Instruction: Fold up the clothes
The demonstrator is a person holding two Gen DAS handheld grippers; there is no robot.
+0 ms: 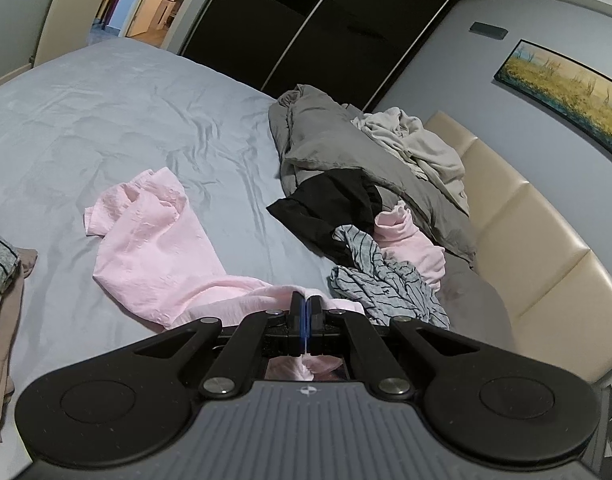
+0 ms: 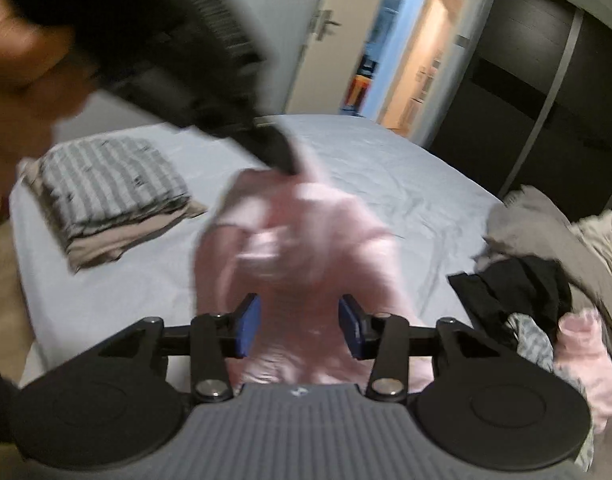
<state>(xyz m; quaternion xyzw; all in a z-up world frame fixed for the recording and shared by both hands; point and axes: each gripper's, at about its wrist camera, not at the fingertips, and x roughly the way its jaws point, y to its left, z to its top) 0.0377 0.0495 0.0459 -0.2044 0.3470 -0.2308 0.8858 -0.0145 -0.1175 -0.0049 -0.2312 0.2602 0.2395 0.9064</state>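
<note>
While its jaws are pressed together on a fold of the pink garment (image 1: 154,248), the left tool (image 1: 305,308) sits low over the bed (image 1: 106,120), with pink cloth pinched between the blue pads and showing again beneath the jaws. From that pinch the garment trails away to the left across the blue-grey sheet, crumpled, its far end bunched.

In the right wrist view, the right tool (image 2: 300,330) has its jaws standing partly apart, the blue pads (image 2: 248,330) either side of the same pink garment (image 2: 306,248), which lies blurred below them; the pads do not press on it. The left tool (image 2: 282,156) shows here too, reaching in from the upper left with pink cloth hanging from its tip.

Just right of the left tool lies a striped grey piece (image 1: 385,276), touching a second pink item (image 1: 409,240) and a black one (image 1: 325,208). Behind these a grey heap (image 1: 325,140) carries a pale cloth (image 1: 417,140), all against the beige headboard (image 1: 525,232).

At the bed's left side a folded stack (image 2: 110,192) rests, a striped piece on top of a tan one. Beyond the bed stand a dark wardrobe (image 1: 325,28) and an open door (image 2: 405,60).
</note>
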